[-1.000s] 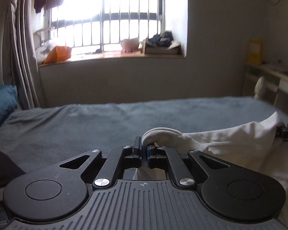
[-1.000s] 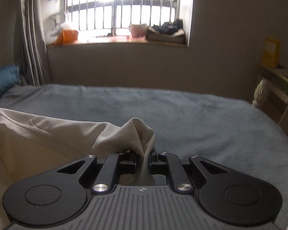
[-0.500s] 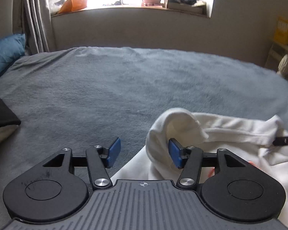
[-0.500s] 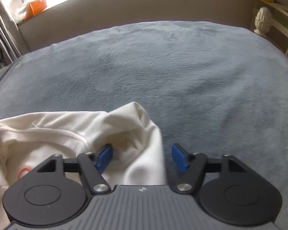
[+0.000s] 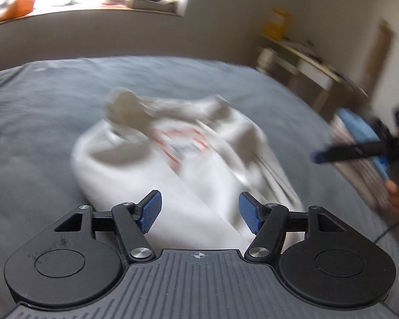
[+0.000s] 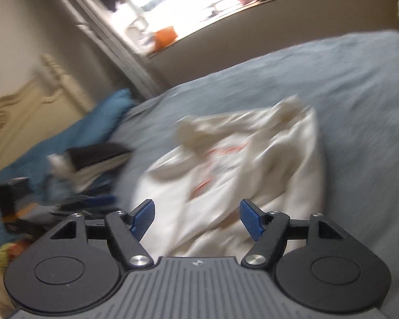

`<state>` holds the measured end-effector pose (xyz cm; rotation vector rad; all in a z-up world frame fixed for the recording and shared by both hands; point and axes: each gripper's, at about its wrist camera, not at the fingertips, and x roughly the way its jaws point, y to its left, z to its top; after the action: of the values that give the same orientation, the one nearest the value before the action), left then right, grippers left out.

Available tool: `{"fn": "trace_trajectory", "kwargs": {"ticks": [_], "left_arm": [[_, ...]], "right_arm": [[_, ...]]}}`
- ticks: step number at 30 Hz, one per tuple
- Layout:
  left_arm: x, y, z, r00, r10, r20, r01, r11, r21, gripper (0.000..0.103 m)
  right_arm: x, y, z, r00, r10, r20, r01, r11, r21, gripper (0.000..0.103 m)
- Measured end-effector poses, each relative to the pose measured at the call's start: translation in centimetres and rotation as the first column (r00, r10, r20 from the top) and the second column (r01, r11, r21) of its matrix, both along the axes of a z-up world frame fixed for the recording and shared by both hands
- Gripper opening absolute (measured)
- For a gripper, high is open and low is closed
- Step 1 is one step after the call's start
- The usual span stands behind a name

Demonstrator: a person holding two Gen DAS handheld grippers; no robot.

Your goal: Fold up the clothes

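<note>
Two handheld grippers hang over a bed [image 5: 40, 111] covered in a grey-blue blanket, and both pictures are smeared by motion. A white garment [image 5: 173, 156] with red printing lies in a loose, rumpled heap on the blanket, held by neither gripper.

From the left wrist camera, the left gripper [image 5: 200, 212] has its blue-padded fingers [image 5: 150, 211] spread wide with nothing between them. The garment lies just ahead of the fingertips and runs back beneath them toward the camera. At the right edge, the right gripper [image 5: 359, 148] shows as a dark blur with a blue tip, beside part of a hand [image 5: 397, 199].

From the right wrist camera, which is tilted, the right gripper [image 6: 198, 216] also has its fingers [image 6: 250, 219] spread apart and empty. The garment [image 6: 252, 164] sits just ahead and below, slightly right of centre. To the left lie a blue pillow [image 6: 98, 122] and what may be a stack of dark and pale clothes [image 6: 93, 164], too blurred to tell for sure.
</note>
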<state>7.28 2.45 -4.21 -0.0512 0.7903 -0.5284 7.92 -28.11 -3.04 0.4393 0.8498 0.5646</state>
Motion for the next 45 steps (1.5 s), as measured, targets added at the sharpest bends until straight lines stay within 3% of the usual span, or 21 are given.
{"fn": "trace_trajectory", "kwargs": {"ticks": [2,6,8,12,16,21,25,28,33,35,40,45], "left_arm": [[-2.2,-1.2,-0.6,0.999,-0.043,-0.009,0.043,0.999,0.003,0.064],[-3.0,-1.5,-2.8,0.988,0.075,-0.135,-0.081,0.996,-0.033,0.059],[-3.4,-1.1,-2.8,0.988,0.083,-0.126,-0.09,0.995,-0.045,0.053],[-4.1,-0.3,-2.7,0.991,0.091,-0.099,-0.098,0.993,-0.07,0.048],[-4.8,0.5,-2.6,0.992,0.1,-0.071,-0.106,0.99,-0.095,0.049],[-5.7,1.5,-2.5,0.993,0.111,-0.037,-0.115,0.985,-0.127,0.056],[-5.6,-0.1,-1.8,0.997,0.067,0.045,-0.063,0.994,-0.088,0.062],[-5.5,-1.3,-1.2,0.994,0.03,0.107,-0.024,0.998,-0.054,0.063],[-4.6,-1.6,-1.1,0.985,0.076,0.154,-0.071,0.997,-0.038,0.063],[-4.2,-1.4,-1.3,0.981,0.103,0.162,-0.1,0.995,-0.028,0.056],[-3.6,-0.3,-2.0,0.977,0.145,0.158,-0.139,0.989,-0.047,0.012],[-3.3,0.4,-1.8,0.958,0.211,0.195,-0.205,0.978,-0.049,0.005]], "right_arm": [[-1.4,2.0,-0.8,0.999,0.048,0.007,-0.047,0.998,-0.047,0.059],[-4.0,6.1,-2.2,0.986,0.153,0.062,-0.138,0.97,-0.199,0.054],[-4.6,7.8,-2.8,0.976,0.202,0.081,-0.18,0.957,-0.227,0.054],[-3.5,9.2,-4.7,0.97,0.244,0.009,-0.239,0.958,-0.161,0.049],[-2.7,9.1,-5.1,0.978,0.207,-0.033,-0.209,0.97,-0.121,0.006],[-1.8,8.9,-5.5,0.984,0.159,-0.086,-0.165,0.983,-0.074,0.003],[-0.7,8.9,-4.8,0.978,0.161,-0.136,-0.15,0.985,0.085,0.003],[0.3,9.3,-4.4,0.969,0.174,-0.178,-0.138,0.97,0.198,0.003],[1.8,10.2,-3.9,0.948,0.205,-0.242,-0.102,0.92,0.379,0.003],[2.3,10.6,-3.9,0.94,0.219,-0.26,-0.092,0.901,0.425,0.003],[2.5,11.6,-4.0,0.933,0.238,-0.271,-0.099,0.892,0.44,0.003],[2.4,11.4,-3.6,0.938,0.227,-0.26,-0.092,0.89,0.446,0.005]]}}
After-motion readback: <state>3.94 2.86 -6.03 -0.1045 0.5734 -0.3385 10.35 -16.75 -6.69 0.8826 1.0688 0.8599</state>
